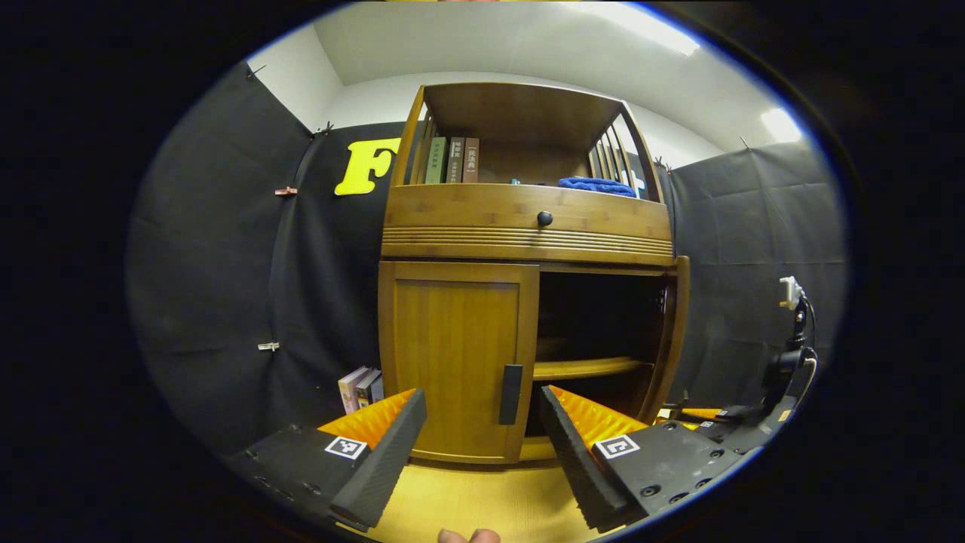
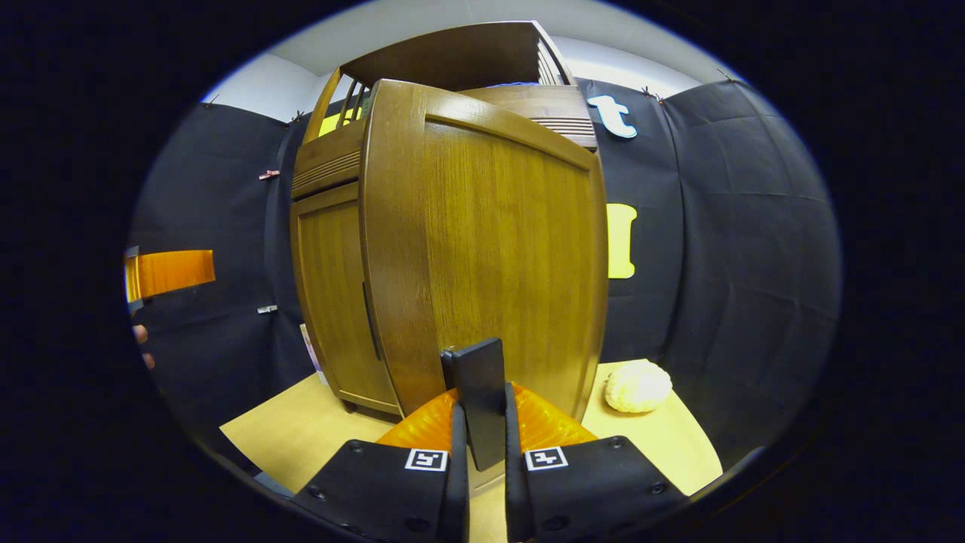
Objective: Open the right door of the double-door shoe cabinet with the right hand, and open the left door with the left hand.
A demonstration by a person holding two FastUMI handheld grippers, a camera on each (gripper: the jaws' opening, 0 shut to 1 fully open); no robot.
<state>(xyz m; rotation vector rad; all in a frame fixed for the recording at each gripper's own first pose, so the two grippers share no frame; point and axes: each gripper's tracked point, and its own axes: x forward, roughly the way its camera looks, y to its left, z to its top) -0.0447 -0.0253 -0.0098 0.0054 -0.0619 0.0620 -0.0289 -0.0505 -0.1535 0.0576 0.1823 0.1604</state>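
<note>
Cabinet [image 1: 528,226] fills twelve o'clock ahead of me. Its right door [image 2: 490,249] stands swung wide because my right tongs [image 2: 482,445] are clamped on its black handle [image 2: 481,392]. My left tongs [image 1: 482,422] gape apart, aimed at the shut left door's handle [image 1: 510,394].

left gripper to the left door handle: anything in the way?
Nothing visible. The left gripper is open and aimed at the closed left door; its black handle sits in the gap between the fingers, farther off. The right door is swung open, its handle clamped by the right gripper.
</note>
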